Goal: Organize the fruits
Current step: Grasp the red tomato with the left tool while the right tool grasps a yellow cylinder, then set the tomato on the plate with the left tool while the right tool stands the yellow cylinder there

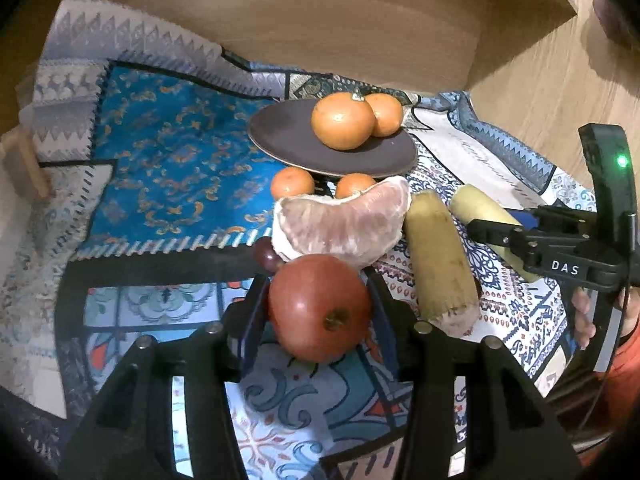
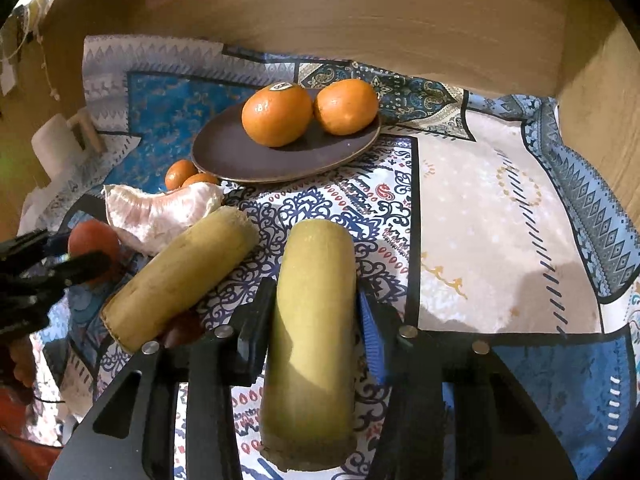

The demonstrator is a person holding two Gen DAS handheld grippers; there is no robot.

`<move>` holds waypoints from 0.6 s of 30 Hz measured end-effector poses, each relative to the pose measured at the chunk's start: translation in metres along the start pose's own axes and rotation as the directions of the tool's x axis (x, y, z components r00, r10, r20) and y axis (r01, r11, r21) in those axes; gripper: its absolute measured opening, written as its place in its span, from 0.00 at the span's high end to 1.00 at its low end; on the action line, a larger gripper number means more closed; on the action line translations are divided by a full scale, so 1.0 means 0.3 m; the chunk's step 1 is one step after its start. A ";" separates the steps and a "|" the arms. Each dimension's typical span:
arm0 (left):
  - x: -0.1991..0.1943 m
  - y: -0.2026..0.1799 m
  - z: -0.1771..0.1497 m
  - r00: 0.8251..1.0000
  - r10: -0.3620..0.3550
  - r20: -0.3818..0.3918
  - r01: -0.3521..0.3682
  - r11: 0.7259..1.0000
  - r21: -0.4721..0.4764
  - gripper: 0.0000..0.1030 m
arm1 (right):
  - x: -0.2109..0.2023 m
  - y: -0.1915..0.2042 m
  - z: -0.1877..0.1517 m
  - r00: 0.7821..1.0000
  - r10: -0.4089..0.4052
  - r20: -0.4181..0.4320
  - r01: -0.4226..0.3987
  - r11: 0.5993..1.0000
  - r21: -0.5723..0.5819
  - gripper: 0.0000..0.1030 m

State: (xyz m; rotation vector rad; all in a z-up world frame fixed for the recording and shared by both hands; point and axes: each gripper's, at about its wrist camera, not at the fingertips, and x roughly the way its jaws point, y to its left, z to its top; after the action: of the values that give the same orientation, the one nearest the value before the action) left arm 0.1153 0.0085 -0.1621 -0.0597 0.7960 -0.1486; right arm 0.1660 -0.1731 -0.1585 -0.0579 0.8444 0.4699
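My left gripper (image 1: pixel 320 300) is shut on a red tomato (image 1: pixel 320 308); both show in the right wrist view, the tomato (image 2: pixel 94 240) between the left gripper's jaws (image 2: pixel 60 256). My right gripper (image 2: pixel 316 304) is shut on a pale yellow-green stalk piece (image 2: pixel 316 320), also seen in the left wrist view (image 1: pixel 486 216) with the right gripper (image 1: pixel 500 232). A second stalk piece (image 2: pixel 180 276) (image 1: pixel 438 256) lies beside it. A peeled pomelo segment (image 1: pixel 344 224) (image 2: pixel 160 212) lies ahead. Two oranges (image 1: pixel 343 121) (image 2: pixel 277 115) sit on a dark plate (image 1: pixel 288 136) (image 2: pixel 224 152).
Two small mandarins (image 1: pixel 292 182) (image 2: pixel 180 172) lie on the patterned cloth (image 1: pixel 172 160) in front of the plate. A dark grape (image 1: pixel 266 256) sits left of the pomelo. A wooden wall (image 1: pixel 360 32) bounds the far side. A paper roll (image 2: pixel 56 144) is at far left.
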 end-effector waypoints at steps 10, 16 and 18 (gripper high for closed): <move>-0.016 0.013 0.015 1.000 -0.003 0.013 0.004 1.000 -0.014 0.53 | -0.111 -0.021 0.049 0.990 -0.005 0.140 0.000 0.999 0.039 0.66; -0.072 0.035 0.064 0.998 0.005 0.069 -0.004 1.000 -0.018 0.53 | -0.132 -0.019 0.080 0.984 -0.004 0.180 -0.002 0.999 0.034 0.66; -0.086 0.044 0.088 0.996 0.013 0.088 -0.012 1.000 -0.014 0.53 | -0.131 -0.018 0.095 0.982 -0.005 0.190 0.000 1.000 0.028 0.66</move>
State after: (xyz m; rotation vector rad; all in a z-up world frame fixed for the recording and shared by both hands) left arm 0.1178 0.0256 -0.1269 -0.0733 0.7093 -0.1281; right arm 0.1660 -0.1860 -0.1115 0.0115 0.6631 0.4536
